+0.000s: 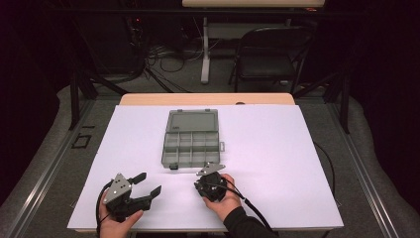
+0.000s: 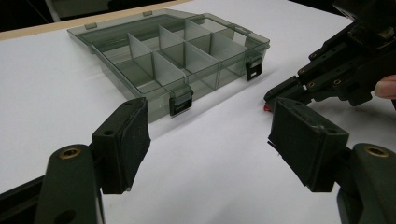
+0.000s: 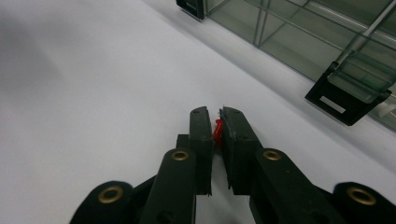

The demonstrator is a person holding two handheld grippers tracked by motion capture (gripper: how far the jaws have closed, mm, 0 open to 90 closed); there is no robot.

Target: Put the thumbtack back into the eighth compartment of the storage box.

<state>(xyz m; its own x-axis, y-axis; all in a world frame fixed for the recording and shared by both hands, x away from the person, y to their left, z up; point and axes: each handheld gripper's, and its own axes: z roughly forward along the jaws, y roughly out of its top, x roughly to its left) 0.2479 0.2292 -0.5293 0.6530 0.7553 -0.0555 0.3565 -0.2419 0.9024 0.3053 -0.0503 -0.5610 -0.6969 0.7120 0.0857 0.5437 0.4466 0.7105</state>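
High view, case: a translucent grey plastic compartment case (image 1: 191, 144) lies open in the middle of the white paper-covered table (image 1: 277, 163), lid folded flat to the far side, black latches toward the person, likely so the trays can be reached from the near edge.
High view, contents: every compartment I can make out looks empty.
High view, hands: the right gripper (image 1: 210, 182) points down at the sheet just in front of the case's near right corner; the left gripper (image 1: 148, 187) rests near the table's front edge, well apart from the case.

Left gripper view, jaws: spread wide, nothing between the pads, so it seems to be waiting its turn.
Left gripper view, case: the case's dividers (image 2: 164, 56) stand upright with bare floors between them.
Left gripper view, other tool: the right gripper's tips meet the paper beside a small red piece (image 2: 266, 108), near a black latch (image 2: 252, 69).

Right gripper view, jaws: drawn together, pinching that small red piece (image 3: 217, 131) between the pads.
Right gripper view, position: the piece sits low at the sheet, close to the case wall, not yet in any compartment.
Right gripper view, purpose: I'd guess the narrow pinch is meant to lift it into a tray.
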